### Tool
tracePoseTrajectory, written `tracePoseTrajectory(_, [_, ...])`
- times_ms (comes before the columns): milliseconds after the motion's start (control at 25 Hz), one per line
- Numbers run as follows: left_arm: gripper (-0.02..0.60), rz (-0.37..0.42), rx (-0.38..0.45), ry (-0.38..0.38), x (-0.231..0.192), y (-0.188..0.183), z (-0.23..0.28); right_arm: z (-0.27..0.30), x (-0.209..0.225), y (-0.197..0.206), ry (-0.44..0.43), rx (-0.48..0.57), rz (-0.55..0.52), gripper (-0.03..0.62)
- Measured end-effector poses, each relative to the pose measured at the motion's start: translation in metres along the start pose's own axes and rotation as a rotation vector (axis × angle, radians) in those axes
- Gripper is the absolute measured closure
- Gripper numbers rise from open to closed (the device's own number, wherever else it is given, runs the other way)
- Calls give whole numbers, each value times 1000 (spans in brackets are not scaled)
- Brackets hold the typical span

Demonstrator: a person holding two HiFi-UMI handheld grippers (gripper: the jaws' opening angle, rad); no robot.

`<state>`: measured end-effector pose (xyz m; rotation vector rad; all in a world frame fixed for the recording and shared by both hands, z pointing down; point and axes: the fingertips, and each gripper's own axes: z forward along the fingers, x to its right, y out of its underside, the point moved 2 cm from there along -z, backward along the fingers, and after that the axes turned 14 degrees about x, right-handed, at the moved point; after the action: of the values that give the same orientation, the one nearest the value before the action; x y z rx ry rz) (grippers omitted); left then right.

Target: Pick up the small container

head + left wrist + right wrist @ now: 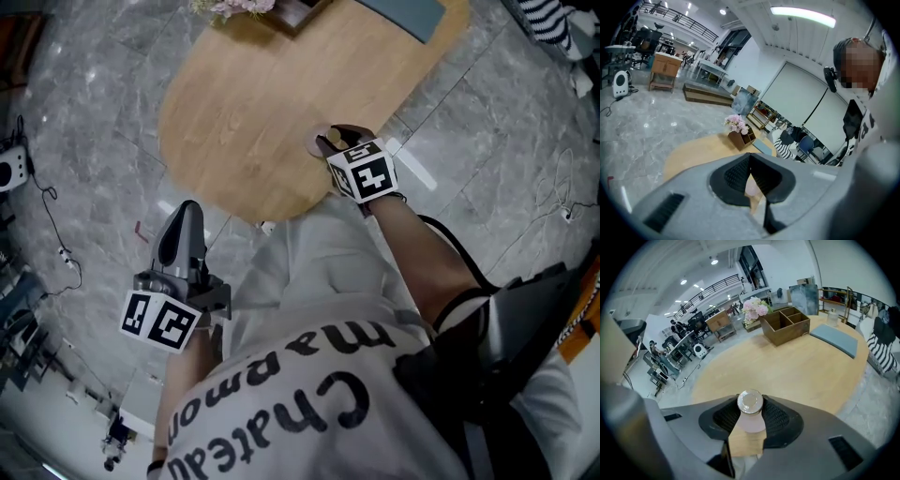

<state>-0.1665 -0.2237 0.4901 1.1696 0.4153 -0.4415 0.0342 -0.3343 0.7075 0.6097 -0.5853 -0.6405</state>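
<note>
Small container [750,403]: pale pink body, round clear-topped lid; upright between the jaws of the right gripper [750,414]; the ribbed pads press on its two sides, jaws roughly half apart and clenched on it; whether its base rests on the wood or hangs clear cannot be told, as the jaws cover it.

Position, head view: 1 o'clock from centre, just inside the near rim of the table [234,112]; only the lid's ring shows there, since the marker cube [364,171] covers the hand and the gripper body.

Left gripper [189,211]: 8 o'clock in the head view, over the grey stone floor [84,122], well apart from the table; its own view shows the pad tips met, with nothing gripped; a pale pink patch shows through the slit below the tips, too blurred to identify.

Table: oval, light wood; bare from the container out toward 12 o'clock in the right gripper view; there stands a compartmented wooden box [785,326], with pink flowers [754,308] at its 10 o'clock; a grey-blue pad [834,341] lies at 2 o'clock; all are well apart from the container; the table's far end, the box and the pad are cut off by the head view's top edge.

Edges: the table rim curves close behind the container at 6 o'clock, with pale trousers [319,262] just beyond; the floor at 9 o'clock is open except for a cable [64,253] near the left border.
</note>
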Motion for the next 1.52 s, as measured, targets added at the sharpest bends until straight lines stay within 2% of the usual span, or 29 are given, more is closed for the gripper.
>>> tracePoseTrajectory(200, [566,29,23,83,13,-10,-3,-27,-12,8,38,16,28,454])
tracePoseTrajectory(360, [568,49,56,135,16,-18,-15,-53,-26,-9,74,91,72,454])
tracePoseTrajectory(640, [566,105,71,202,17,-46,-60,-120,-88,-76,85,316,139,454])
tracePoseTrajectory(800, [566,119,117,250,15,-73,-79,-156,-127,-130,61,484,137,454])
tracePoseTrajectory(1000, [566,167,181,368,32,-117,-101,-209,-176,-192,23,686,120,454])
tracePoseTrajectory(1280, [568,196,263,483,53,-164,-144,-288,-251,-260,-39,924,30,454])
tracePoseTrajectory(1400, [566,234,268,502,53,-174,-160,-312,-279,-275,-42,983,-18,454])
tracePoseTrajectory(1520, [568,239,295,523,52,-184,-175,-331,-299,-279,-27,1015,-41,454])
